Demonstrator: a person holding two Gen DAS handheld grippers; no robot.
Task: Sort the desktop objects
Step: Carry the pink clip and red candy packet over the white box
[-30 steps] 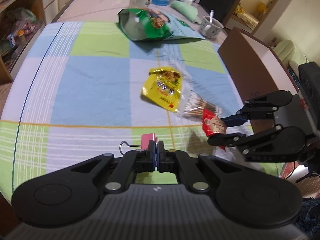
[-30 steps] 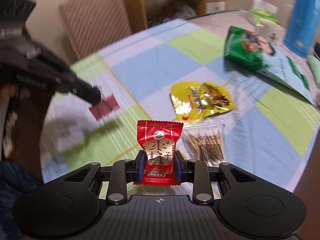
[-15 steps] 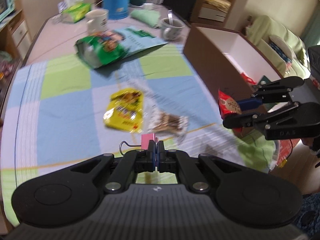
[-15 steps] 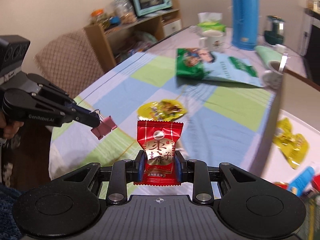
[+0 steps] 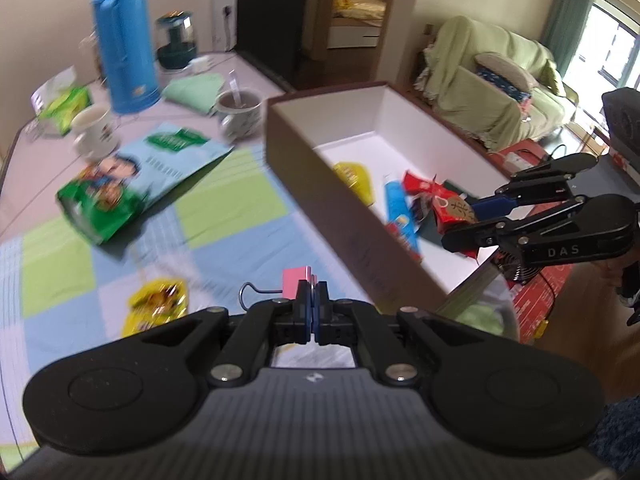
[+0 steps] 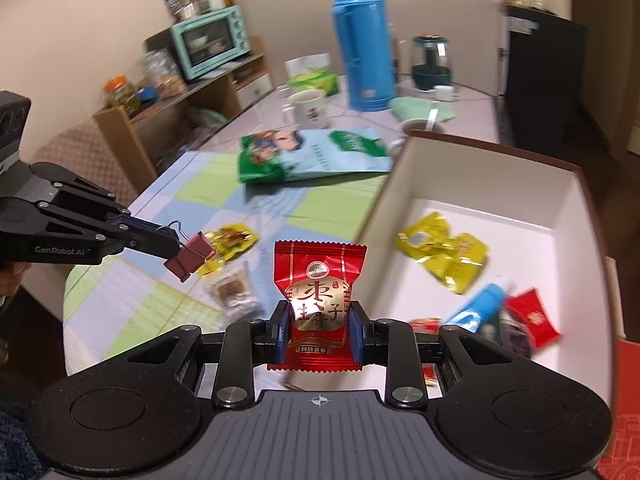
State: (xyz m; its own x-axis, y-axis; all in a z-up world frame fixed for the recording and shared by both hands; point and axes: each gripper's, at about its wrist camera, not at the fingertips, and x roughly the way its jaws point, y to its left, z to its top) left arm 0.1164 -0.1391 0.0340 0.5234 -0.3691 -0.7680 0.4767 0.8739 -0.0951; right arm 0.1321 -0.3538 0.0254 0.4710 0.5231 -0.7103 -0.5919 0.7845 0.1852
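My left gripper (image 5: 311, 312) is shut on a pink binder clip (image 5: 295, 284) and holds it above the checked cloth; it also shows in the right wrist view (image 6: 170, 245), with the clip (image 6: 191, 255). My right gripper (image 6: 319, 336) is shut on a red snack packet (image 6: 318, 304) and holds it over the near corner of a brown box with a white inside (image 6: 472, 188). In the left wrist view that gripper (image 5: 472, 220) with the packet (image 5: 454, 210) hangs over the box (image 5: 320, 184). The box holds yellow, red and blue packets.
On the cloth lie a yellow snack bag (image 6: 230, 242), a clear bag of sticks (image 6: 232, 292) and a green bag (image 6: 276, 158). Behind stand a blue thermos (image 6: 362, 40), mugs (image 6: 308, 108), a kettle (image 6: 430, 64). A sofa (image 5: 488, 80) is beyond the box.
Both grippers have swung to the right, from over the cloth to the box. The right gripper with the red packet now hangs over the box. The grips have not changed.
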